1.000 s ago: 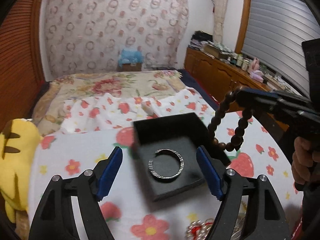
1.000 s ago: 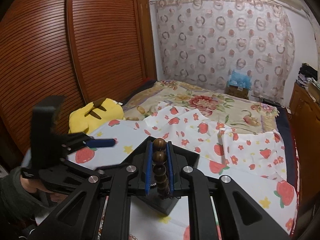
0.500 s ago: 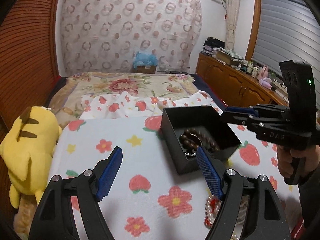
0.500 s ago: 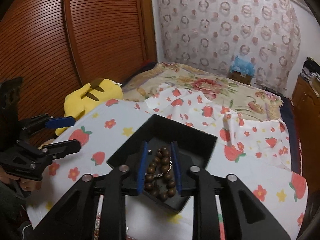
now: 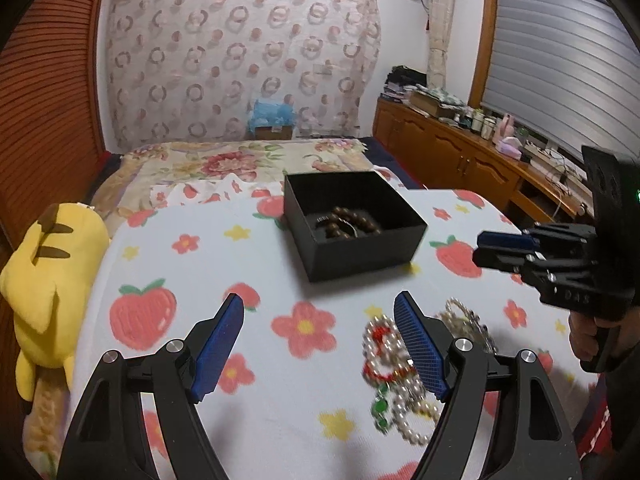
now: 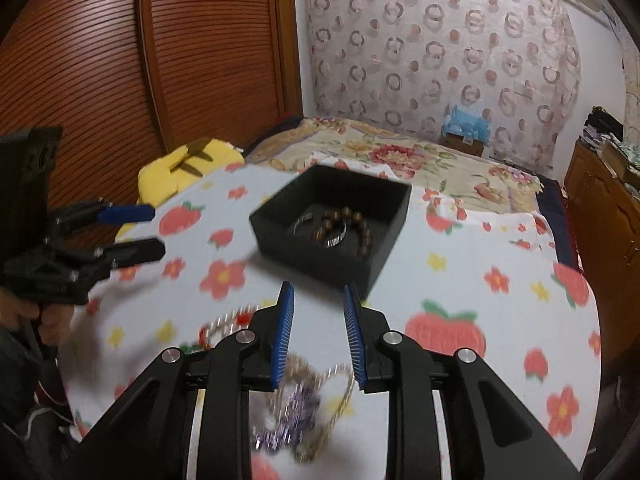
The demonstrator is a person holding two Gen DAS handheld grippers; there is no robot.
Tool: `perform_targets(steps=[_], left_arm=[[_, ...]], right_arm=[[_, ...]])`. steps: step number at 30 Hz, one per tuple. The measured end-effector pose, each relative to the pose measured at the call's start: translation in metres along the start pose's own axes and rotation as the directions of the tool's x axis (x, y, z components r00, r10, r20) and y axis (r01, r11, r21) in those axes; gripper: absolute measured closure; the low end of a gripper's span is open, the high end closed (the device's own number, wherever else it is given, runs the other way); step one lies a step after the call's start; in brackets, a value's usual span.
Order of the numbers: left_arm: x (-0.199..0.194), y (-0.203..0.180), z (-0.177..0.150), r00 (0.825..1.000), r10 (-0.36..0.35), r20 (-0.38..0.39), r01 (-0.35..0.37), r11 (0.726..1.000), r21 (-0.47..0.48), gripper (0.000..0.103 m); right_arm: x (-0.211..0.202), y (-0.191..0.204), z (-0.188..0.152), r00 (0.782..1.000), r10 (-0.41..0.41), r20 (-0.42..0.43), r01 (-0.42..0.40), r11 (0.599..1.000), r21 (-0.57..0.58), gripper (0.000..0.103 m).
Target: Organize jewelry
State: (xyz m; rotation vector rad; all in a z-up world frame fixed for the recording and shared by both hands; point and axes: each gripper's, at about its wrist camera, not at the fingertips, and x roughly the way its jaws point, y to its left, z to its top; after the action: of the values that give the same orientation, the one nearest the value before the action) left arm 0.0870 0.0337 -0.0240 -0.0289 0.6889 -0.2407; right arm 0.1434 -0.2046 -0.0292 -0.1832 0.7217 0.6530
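A black open box (image 5: 360, 256) (image 6: 380, 208) stands on the strawberry-print cloth. Inside it lie a brown bead bracelet (image 5: 354, 220) (image 6: 352, 228) and a silver ring (image 6: 304, 222). My left gripper (image 5: 320, 340) is open and empty, held back from the box, above the cloth. A pearl and red bead strand (image 5: 394, 372) lies by its right finger. My right gripper (image 6: 318, 334) is open and empty, short of the box, above a blurred chain necklace (image 6: 304, 404). That necklace also lies at the right of the left wrist view (image 5: 464, 322). Each gripper shows in the other's view: right (image 5: 496, 248), left (image 6: 148, 232).
A yellow plush toy (image 5: 44, 280) (image 6: 188, 168) lies at the cloth's left edge. A bed with a floral cover (image 5: 224, 160) is behind. A wooden sideboard (image 5: 460, 164) runs along the right wall, a slatted wooden wardrobe (image 6: 140, 60) along the left.
My right gripper let the brown bead bracelet go into the box, opened and drew back. My left gripper also drew back from the box, bringing the loose jewelry into view.
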Motion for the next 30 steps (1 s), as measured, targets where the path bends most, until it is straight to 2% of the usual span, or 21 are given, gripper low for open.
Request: perform_targets(steps=[6,10,21,30], left_arm=[[0.000,-0.005,-0.019,1.000,-0.005,-0.024,0.005,1.000,0.005,0.028],[0.004,-0.005,-0.031,0.999,-0.002,-0.051,0.002,1.000,0.002,0.028],[0.009,-0.014,-0.051,0.996,-0.013,-0.092,0.015,1.000,0.016,0.028],[0.010,-0.022,-0.060,0.993,-0.021,-0.115,0.024,0.999,0.026,0.028]], right_arm=[[0.000,0.011,-0.032,0.999,0.005,-0.035,-0.004,0.999,0.032,0.075],[0.006,0.010,-0.044,0.998,0.001,-0.060,0.003,0.998,0.067,0.067],[0.022,0.007,-0.053,0.993,0.024,-0.120,-0.007,0.990,0.138,0.064],[0.030,-0.006,-0.054,0.990,0.063,-0.124,-0.035,0.975,0.218,0.063]])
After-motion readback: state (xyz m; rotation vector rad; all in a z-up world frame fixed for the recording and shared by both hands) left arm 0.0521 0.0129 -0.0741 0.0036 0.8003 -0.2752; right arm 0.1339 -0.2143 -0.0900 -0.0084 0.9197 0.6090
